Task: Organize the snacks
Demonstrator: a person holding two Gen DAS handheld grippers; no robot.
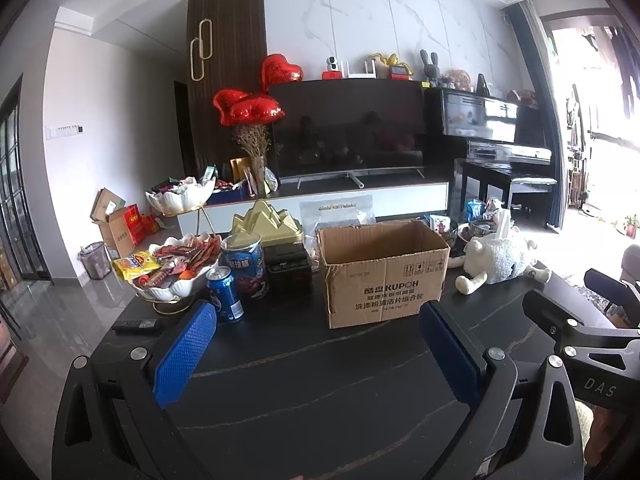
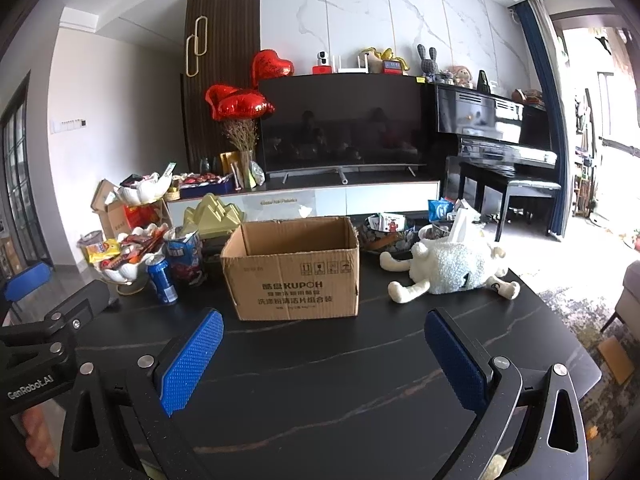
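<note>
An open cardboard box (image 1: 384,276) (image 2: 296,268) stands in the middle of the black table (image 1: 320,380) (image 2: 320,380). Left of it a white two-tier dish (image 1: 176,284) (image 2: 124,272) holds several snack packets. Beside the dish are a blue can (image 1: 225,294) (image 2: 162,282) and a blue snack tin (image 1: 246,264) (image 2: 185,256). My left gripper (image 1: 316,356) hangs open over the near table, empty. My right gripper (image 2: 324,360) is open and empty too, in front of the box. Each gripper's body shows at the edge of the other's view.
A white plush sheep (image 1: 498,258) (image 2: 452,268) lies right of the box, with a bowl of packets (image 2: 386,232) behind it. A gold mountain-shaped box (image 1: 266,226) (image 2: 214,216) and a remote (image 1: 136,325) sit on the left. A TV and piano stand behind.
</note>
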